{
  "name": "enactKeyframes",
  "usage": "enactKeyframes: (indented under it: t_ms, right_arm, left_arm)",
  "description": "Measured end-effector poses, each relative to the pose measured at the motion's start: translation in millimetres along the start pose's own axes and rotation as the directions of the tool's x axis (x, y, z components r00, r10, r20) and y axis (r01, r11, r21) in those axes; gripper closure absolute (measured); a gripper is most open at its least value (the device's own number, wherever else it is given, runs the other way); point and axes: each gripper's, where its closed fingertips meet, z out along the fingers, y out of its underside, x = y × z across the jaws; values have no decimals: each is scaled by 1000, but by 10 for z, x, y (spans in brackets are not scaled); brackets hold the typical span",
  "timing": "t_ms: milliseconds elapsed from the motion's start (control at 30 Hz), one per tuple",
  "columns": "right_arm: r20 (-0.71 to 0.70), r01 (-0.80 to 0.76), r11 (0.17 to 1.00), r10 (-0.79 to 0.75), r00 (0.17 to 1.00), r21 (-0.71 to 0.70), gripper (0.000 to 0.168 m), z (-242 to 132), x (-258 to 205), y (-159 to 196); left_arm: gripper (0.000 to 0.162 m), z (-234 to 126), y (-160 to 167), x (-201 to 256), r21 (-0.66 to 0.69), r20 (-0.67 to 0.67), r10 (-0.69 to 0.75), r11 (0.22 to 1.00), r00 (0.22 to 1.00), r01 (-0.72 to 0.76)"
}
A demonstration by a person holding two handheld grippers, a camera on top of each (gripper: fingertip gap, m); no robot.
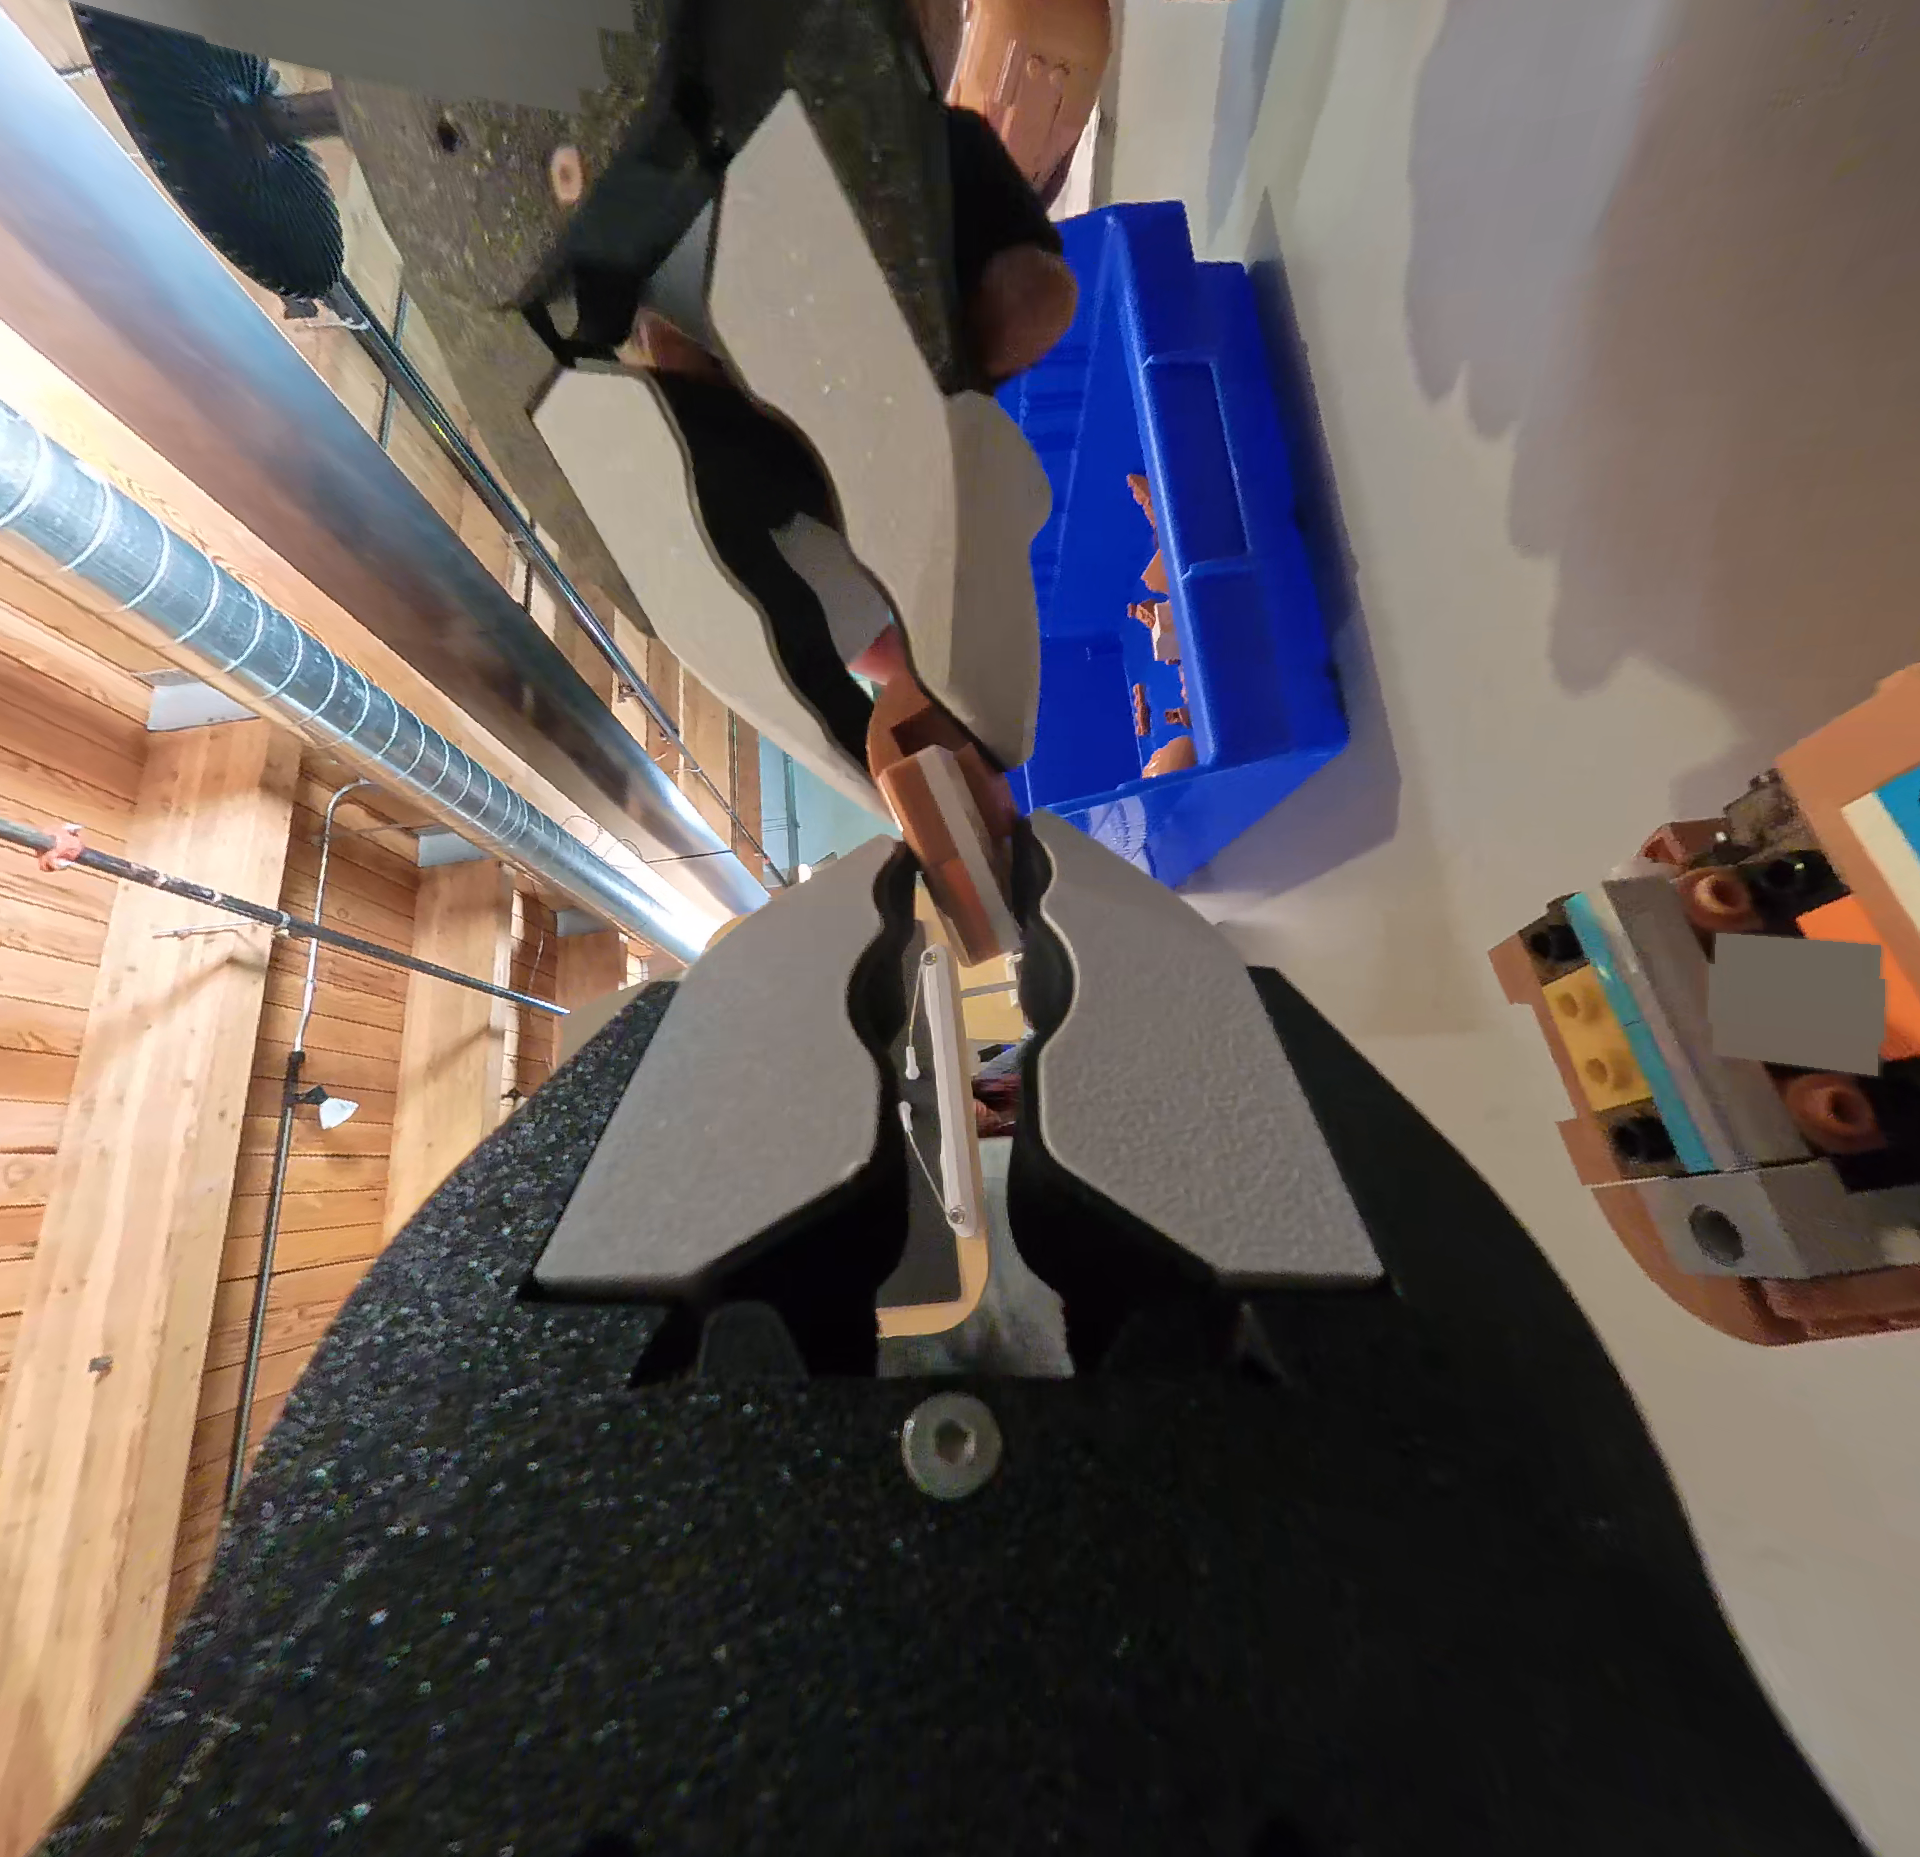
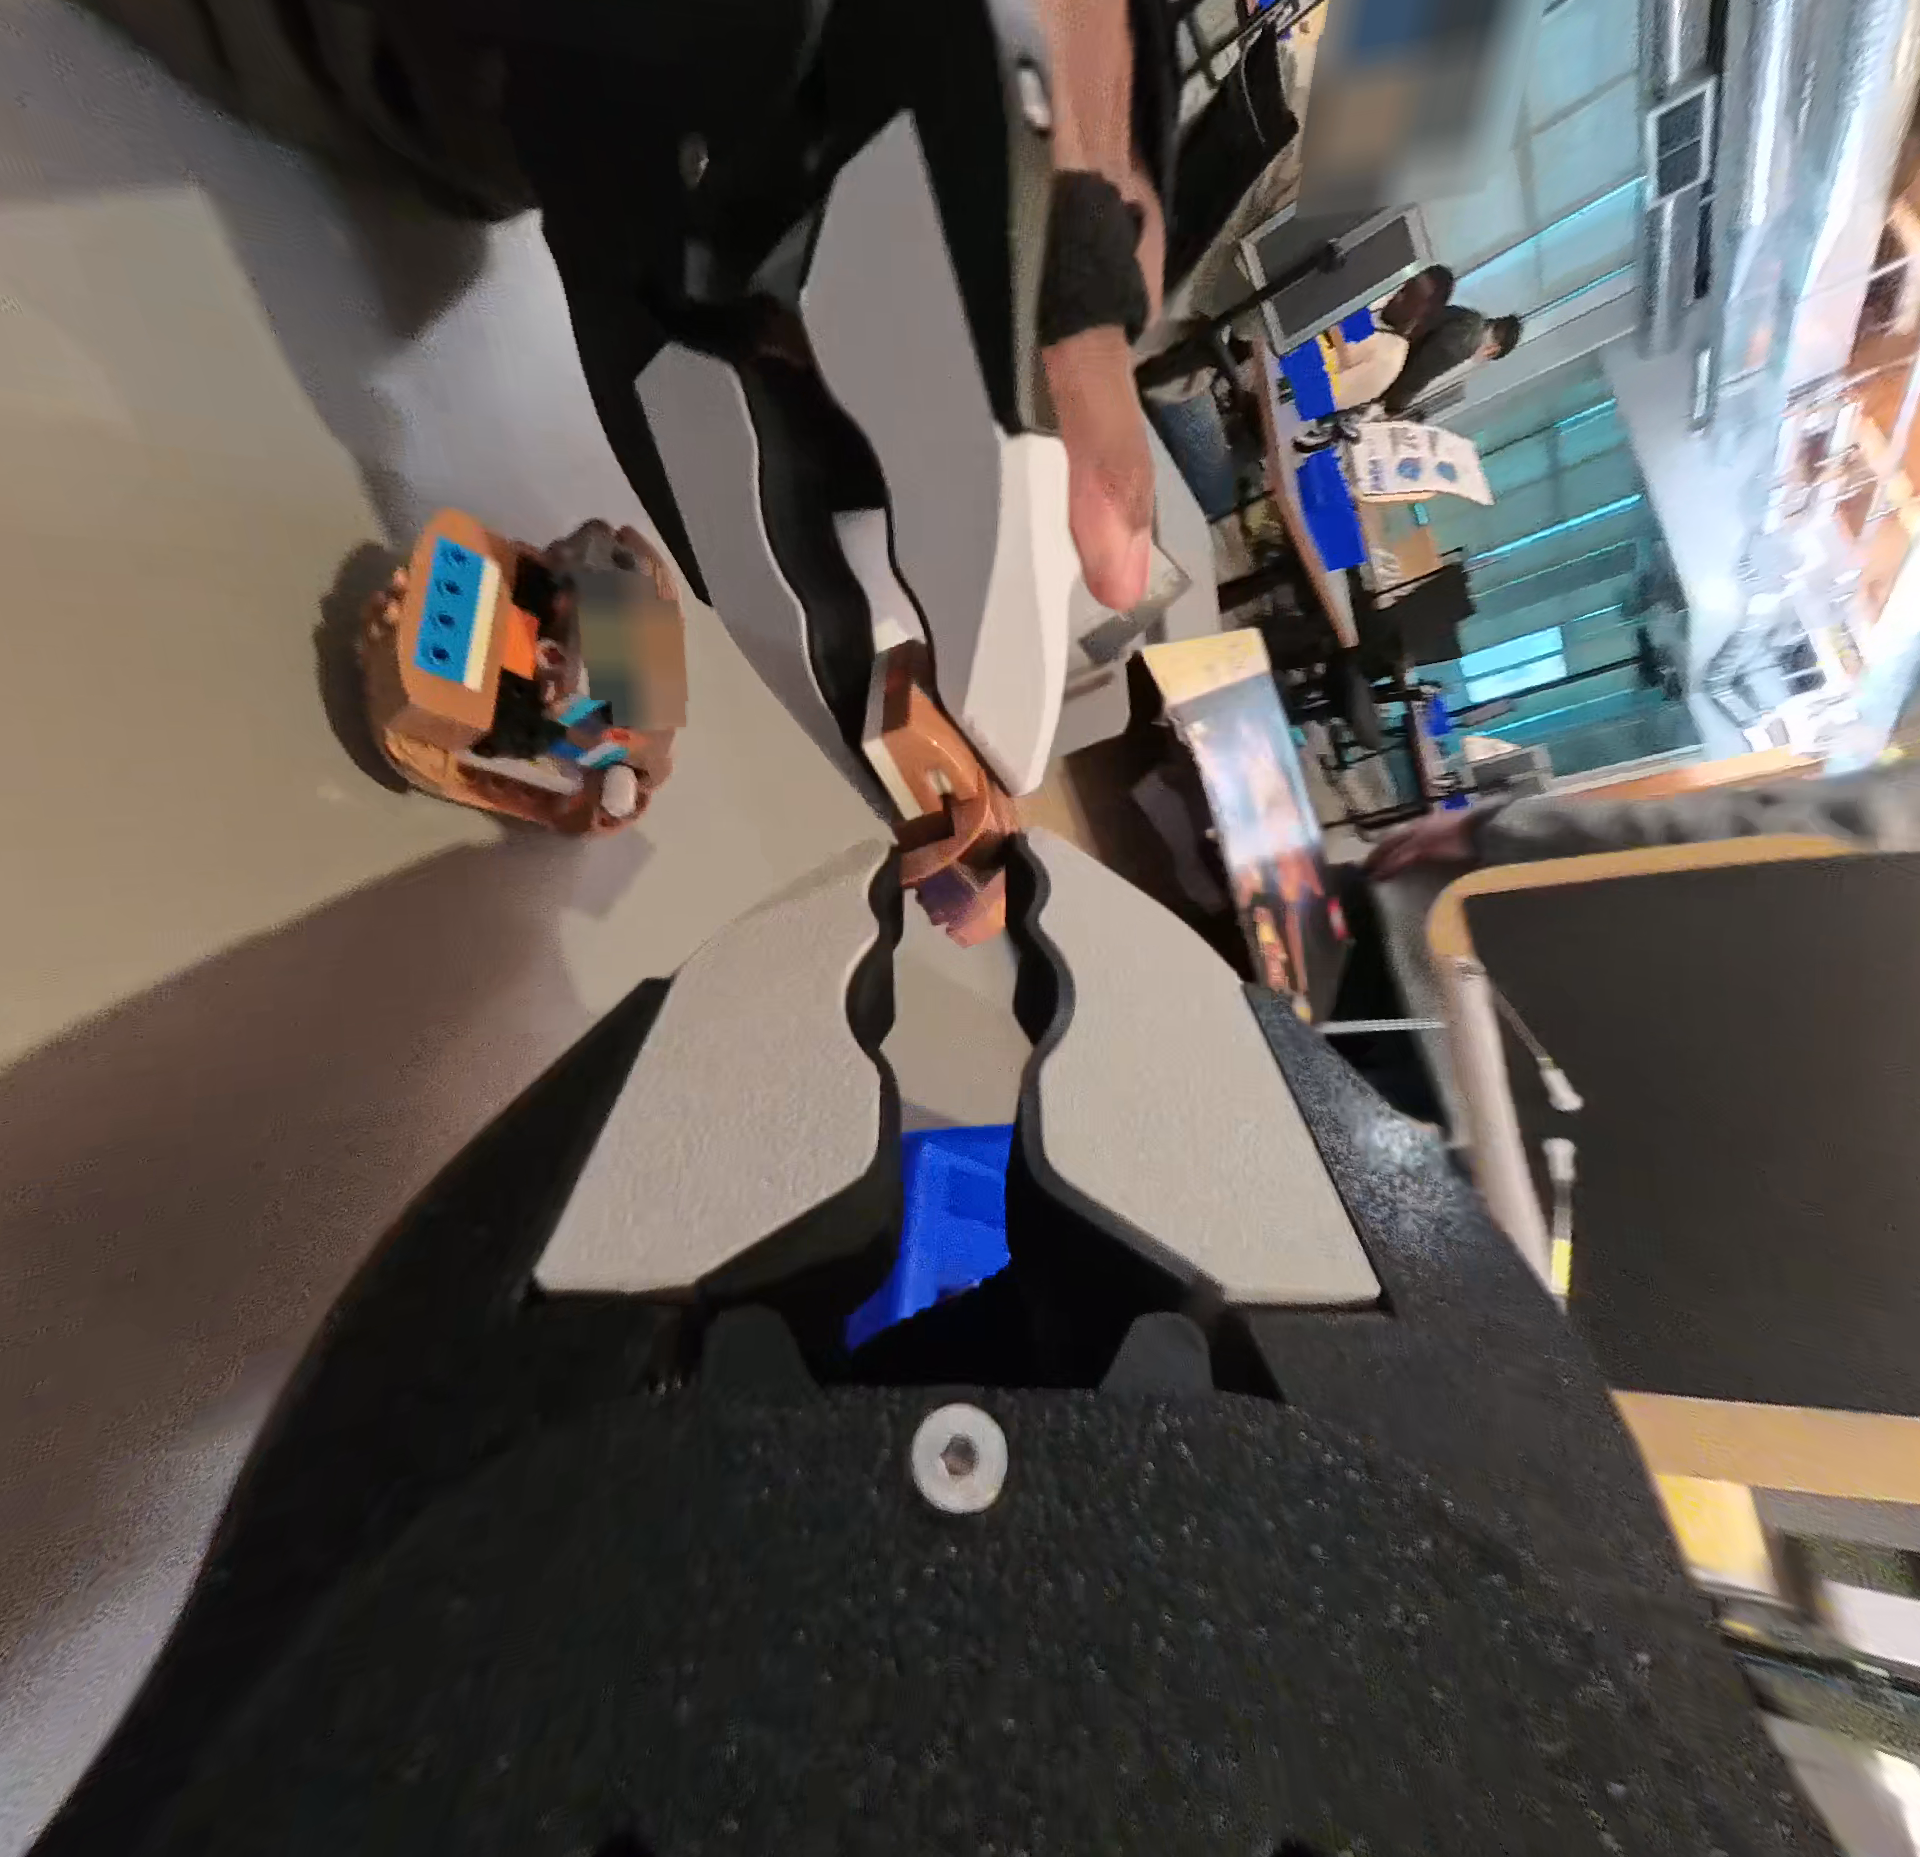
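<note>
My left gripper point(image 1: 961, 857) is shut on a small brown and white brick piece point(image 1: 971, 903), held in the air above the white table point(image 1: 1558, 249). My right gripper point(image 1: 940, 727) comes in from above in this view and grips the other end of the same piece. In the right wrist view my right gripper point(image 2: 956, 857) is shut on the brown end of the piece point(image 2: 951, 836). The left gripper point(image 2: 930, 737) meets it tip to tip from above, on the brown and white end. A person's hand point(image 2: 1112, 498) holds the left gripper.
A blue bin point(image 1: 1278, 581) with several brown bricks stands on the table beyond the grippers. A brown brick model point(image 1: 1662, 1059) with blue, orange and yellow parts sits to the right, and also shows in the right wrist view point(image 2: 520, 675). A black-topped table point(image 2: 1714, 1132) and seated people are farther off. My left and right fingertips are right by each other.
</note>
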Motion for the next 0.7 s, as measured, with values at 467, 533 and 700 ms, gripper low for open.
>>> enactKeyframes:
  t_ms: [467, 533, 700]
  right_arm:
    - [185, -317, 946, 301, 936, 67, 148, 13, -82, 41]
    - [107, -175, 983, 169, 980, 57, 148, 14, -61, 44]
    - [16, 60, 998, -60, 998, 5, 149, 36, -83, 69]
  left_arm:
    - [144, 22, -15, 91, 9, -45, -7, 1000, 999, 7]
    - [145, 24, -6, 75, 18, -52, -73, 997, 996, 74]
    - [145, 14, 3, 112, 33, -96, -136, 990, 986, 140]
